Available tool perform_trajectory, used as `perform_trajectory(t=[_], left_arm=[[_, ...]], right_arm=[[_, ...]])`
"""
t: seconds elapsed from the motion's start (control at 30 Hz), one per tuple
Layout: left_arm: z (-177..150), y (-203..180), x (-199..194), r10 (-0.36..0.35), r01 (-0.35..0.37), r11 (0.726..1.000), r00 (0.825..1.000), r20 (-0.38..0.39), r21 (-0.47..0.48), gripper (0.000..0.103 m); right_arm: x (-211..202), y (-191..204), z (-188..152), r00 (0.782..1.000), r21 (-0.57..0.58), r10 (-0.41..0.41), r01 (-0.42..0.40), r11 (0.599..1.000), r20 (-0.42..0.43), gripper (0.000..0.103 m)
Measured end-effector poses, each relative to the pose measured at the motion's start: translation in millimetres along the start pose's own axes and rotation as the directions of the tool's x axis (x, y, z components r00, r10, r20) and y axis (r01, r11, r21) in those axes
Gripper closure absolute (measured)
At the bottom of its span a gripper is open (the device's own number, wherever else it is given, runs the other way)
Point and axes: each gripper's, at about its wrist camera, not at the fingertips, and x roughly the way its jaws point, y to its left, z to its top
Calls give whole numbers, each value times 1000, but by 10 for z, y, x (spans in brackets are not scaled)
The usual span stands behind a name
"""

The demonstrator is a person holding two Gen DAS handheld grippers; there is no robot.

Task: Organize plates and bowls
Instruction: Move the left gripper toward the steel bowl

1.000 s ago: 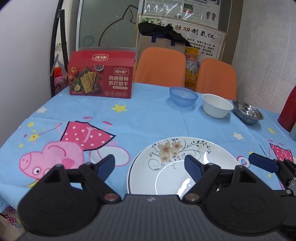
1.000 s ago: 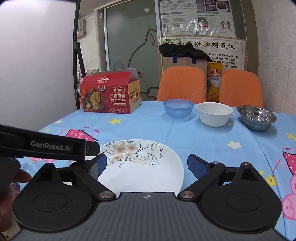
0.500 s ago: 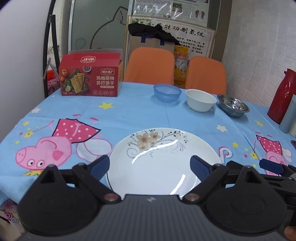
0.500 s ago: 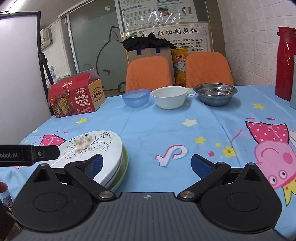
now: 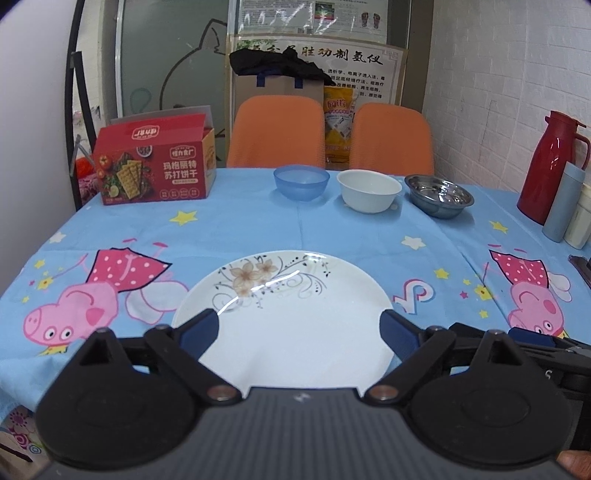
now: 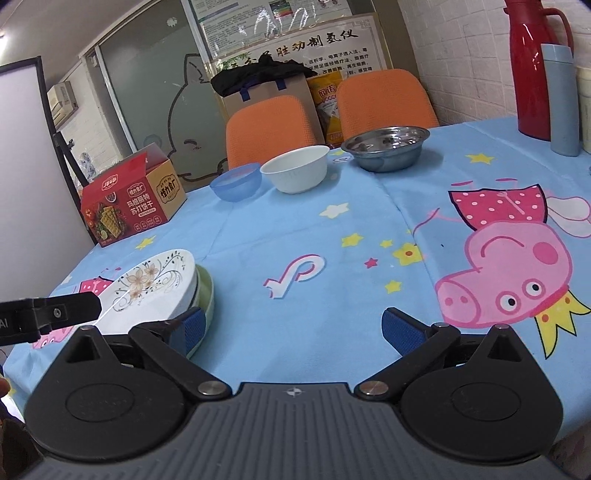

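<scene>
Plates [image 6: 162, 284] sit stacked at nine o'clock (lower ones mostly hidden, perhaps green); left gripper [image 5: 299, 328] and right gripper [image 6: 291, 326] both gape wide, gripping nothing.

1. Probably an office meeting or break room.
2. Behind the table [image 5: 240, 236], a frosted glass partition [image 5: 173, 66] carries Chinese notice posters [image 5: 317, 18].
3. Two orange chairs [image 5: 277, 133] stand behind the table.
</scene>
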Motion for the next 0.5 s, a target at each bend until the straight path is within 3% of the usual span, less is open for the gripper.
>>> perform_trajectory(t=[0.27,0.37,0.5], left_arm=[[387,-349,366,-95,97,994,995,-42,55,11],[650,-473,535,-195,197,980,980,-50,34,11],[1040,-707,922,-319,317,948,944,-88,-32,11]], right_arm=[[148,-375,312,1000,43,-28,28,999,-9,0],[172,-525,590,998,32,-54,53,998,37,0],[293,-729,992,990,15,-111,110,994,86,0]])
